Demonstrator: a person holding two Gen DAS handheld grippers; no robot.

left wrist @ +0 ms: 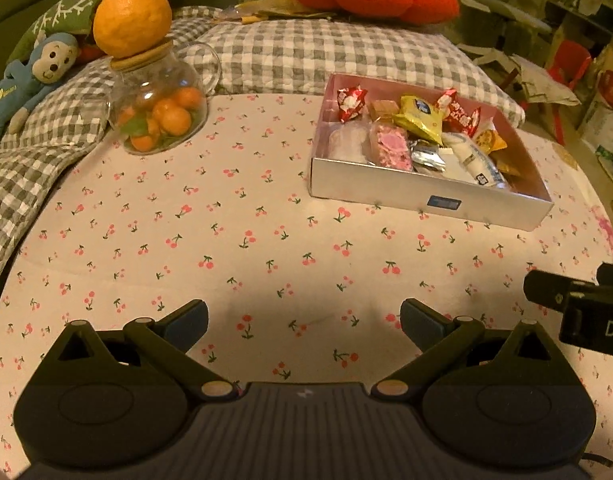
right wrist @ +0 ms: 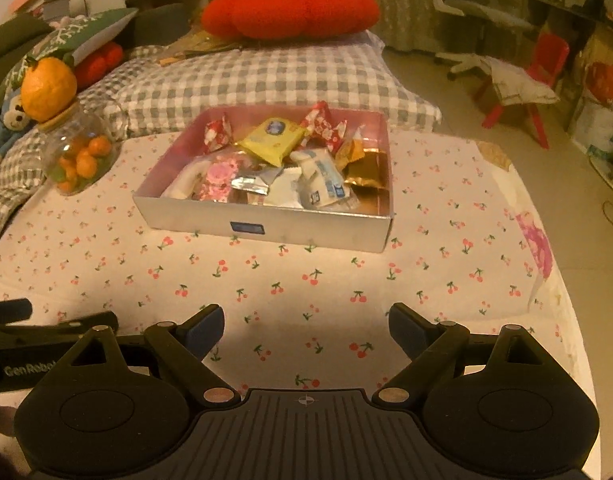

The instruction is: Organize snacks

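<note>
Right wrist view: silver box (right wrist: 266, 222) sits mid-cloth on the cherry-print sheet (right wrist: 306, 280), wrapped snacks (right wrist: 282, 160) heaped inside in no clear order; none lie loose on the cloth. Right gripper (right wrist: 306, 326) spread, empty, well short of the box. Left gripper (left wrist: 304, 320) likewise spread and empty. Fits a filled box or one awaiting sorting. Any pick: come from above, take one wrapper edge, avoid the box wall.

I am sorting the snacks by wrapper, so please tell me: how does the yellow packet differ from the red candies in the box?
The yellow packet is larger and flat; each red candy is small with twisted ends. The packet carries a blue round mark; the candies have white patterns. Both lie in the box.
</note>
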